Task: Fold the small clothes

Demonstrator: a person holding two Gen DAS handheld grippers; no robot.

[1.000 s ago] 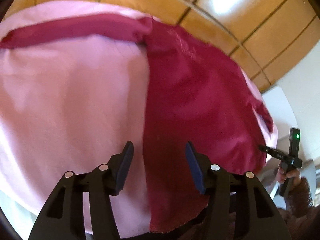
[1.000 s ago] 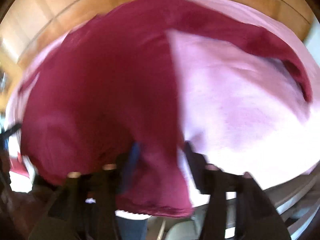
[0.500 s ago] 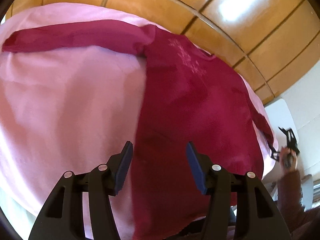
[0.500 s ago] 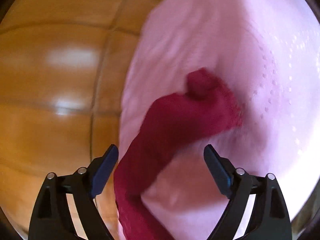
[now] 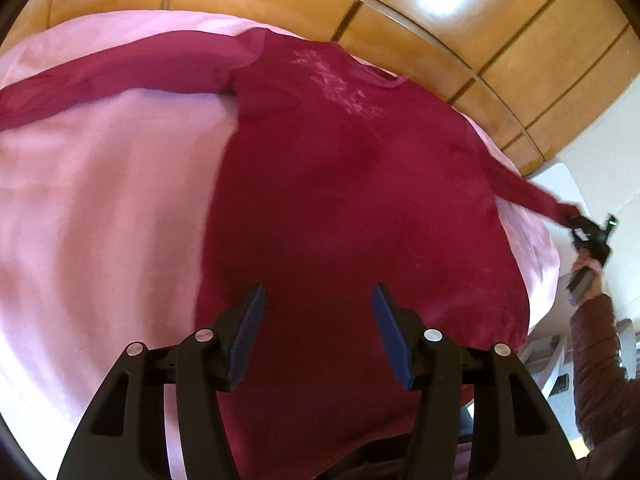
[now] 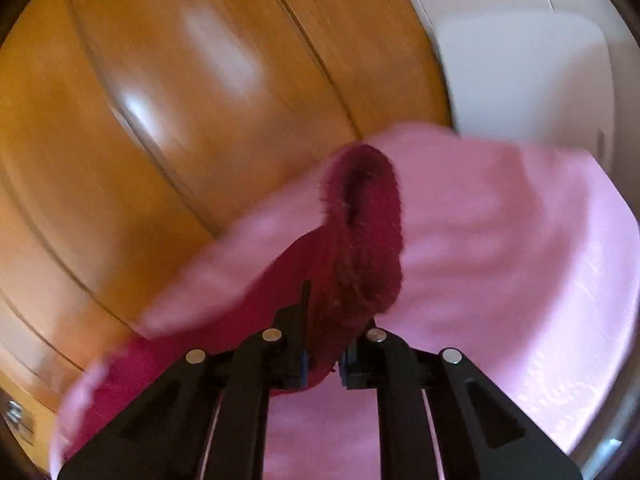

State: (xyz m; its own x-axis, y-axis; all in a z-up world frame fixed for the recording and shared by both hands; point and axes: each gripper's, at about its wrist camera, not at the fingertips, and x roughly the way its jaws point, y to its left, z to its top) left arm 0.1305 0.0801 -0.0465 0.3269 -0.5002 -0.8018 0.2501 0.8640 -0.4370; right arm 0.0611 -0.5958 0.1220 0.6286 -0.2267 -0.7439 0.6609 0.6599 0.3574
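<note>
A dark red long-sleeved sweater (image 5: 352, 200) lies flat, front up, on a pink cloth (image 5: 100, 200), with one sleeve (image 5: 120, 76) stretched out to the left. My left gripper (image 5: 316, 332) is open and empty above the sweater's lower part. My right gripper (image 6: 324, 344) is shut on the cuff of the sweater's other sleeve (image 6: 360, 232) and holds it stretched out past the cloth's edge. The right gripper also shows in the left wrist view (image 5: 576, 224), at the end of that sleeve.
Wooden panels (image 5: 440, 20) run behind the pink cloth and fill the left of the right wrist view (image 6: 180, 120). A white surface (image 6: 520, 72) stands at the right. The person's sleeved arm (image 5: 600, 360) is at the right edge.
My right gripper left the sweater's hem, went to the right sleeve, shut on its cuff and pulled it outward. The sweater now lies flatter. My left gripper stayed open over the lower part.
</note>
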